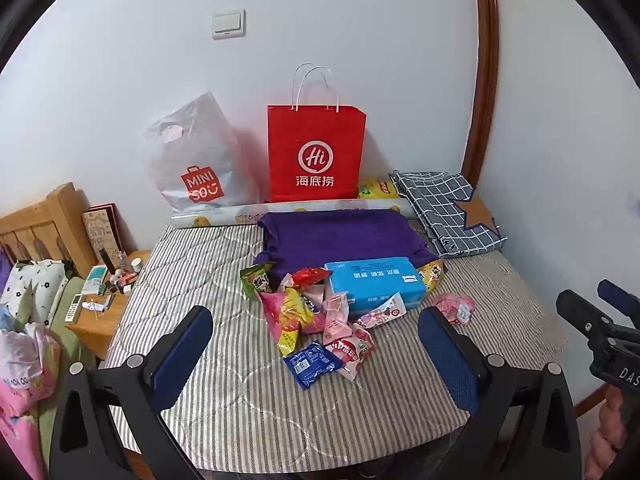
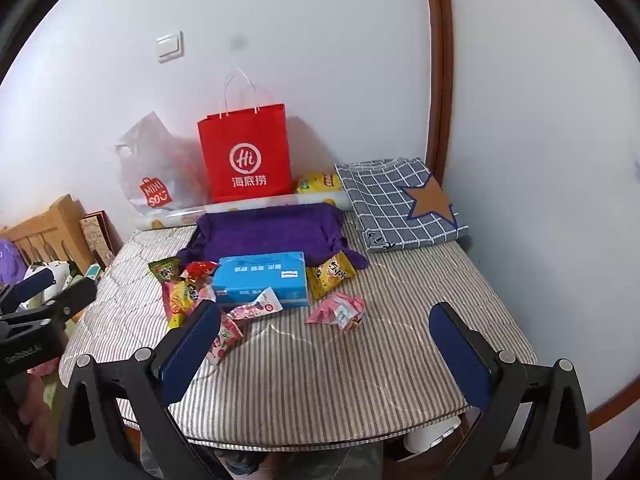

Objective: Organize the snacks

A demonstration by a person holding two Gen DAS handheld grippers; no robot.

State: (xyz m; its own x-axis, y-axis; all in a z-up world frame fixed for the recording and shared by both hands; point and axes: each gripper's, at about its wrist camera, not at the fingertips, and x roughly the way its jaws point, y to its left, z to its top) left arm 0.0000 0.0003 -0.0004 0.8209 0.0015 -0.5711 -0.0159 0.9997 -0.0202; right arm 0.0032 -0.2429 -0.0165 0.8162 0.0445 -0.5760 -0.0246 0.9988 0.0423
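1. The snacks (image 1: 320,316) lie in a loose heap near the middle of the striped surface (image 1: 200,264), in front of me.
2. At the near end of the heap is a blue packet (image 1: 312,364), touching a pink packet (image 1: 352,350); a yellow-and-pink bag (image 1: 288,312) lies behind them.
3. A green packet (image 1: 254,278) and a red packet (image 1: 308,276) sit at the far left of the heap.
4. A blue box (image 1: 376,280) rests at the heap's far right, with a white-and-pink wrapper (image 1: 382,312) leaning against its front.
5. A yellow packet (image 2: 332,272) lies just right of the box, partly on the purple cloth (image 1: 340,236) behind it.
6. One pink bag (image 2: 340,312) lies alone, to the right of the heap.
7. My left hand-held gripper (image 1: 316,356) hangs over the near end of the heap, its blue pads wide apart and nothing between them touching.
8. My right hand-held gripper (image 2: 328,354) is also spread wide and empty, over bare stripes near the lone pink bag.
9. Against the wall stand a red paper bag (image 1: 316,152) and a translucent plastic bag (image 1: 192,160), side by side.
10. A checked cloth (image 1: 448,212) with a brown star lies folded in the far right corner.
11. A wooden nightstand (image 1: 100,320) with small bottles stands left of the surface.
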